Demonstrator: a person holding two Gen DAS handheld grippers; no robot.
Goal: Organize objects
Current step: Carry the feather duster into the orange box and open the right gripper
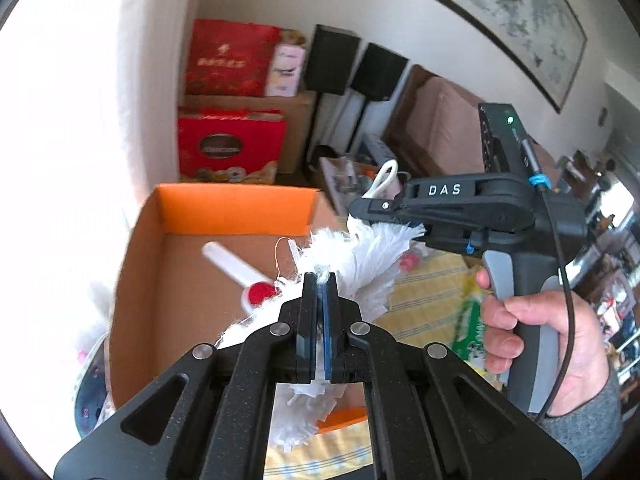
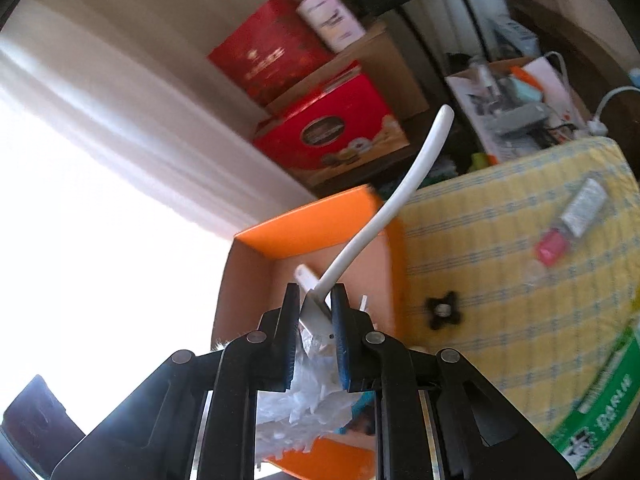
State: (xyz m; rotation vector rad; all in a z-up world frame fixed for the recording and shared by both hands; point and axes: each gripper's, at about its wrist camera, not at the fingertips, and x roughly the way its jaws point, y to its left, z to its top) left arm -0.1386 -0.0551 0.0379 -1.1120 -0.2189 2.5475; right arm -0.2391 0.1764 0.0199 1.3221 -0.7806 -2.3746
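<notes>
Duster [image 1: 360, 256], a white fringed thing with a white handle, is being held above the orange-walled box [image 1: 236, 208] by both tongs. In the left wrist view, the left tongs [image 1: 319, 280] are being kept clenched on a thin tuft of the fringe, the bulk of the fringe spreading to the right toward the right tongs [image 1: 362, 210], which are being gripped in a hand [image 1: 532, 332] at the right. A slip is being risked here: only a few strands are being pinched, and these could be pulled loose or torn if the two tongs are drawn apart. A white tool with a red end [image 1: 244, 276] is lying in the box below and could be snagged.

In the right wrist view, the right tongs [image 2: 316, 300] are being kept clenched on the base of the handle [image 2: 400, 196], which is rising far and to the right over the box wall [image 2: 316, 228]. Fringe is hanging near, beneath the tongs. On lowering, the long handle could be caught on the box wall or left overhanging onto the yellow cloth [image 2: 500, 248] of the bench.
</notes>
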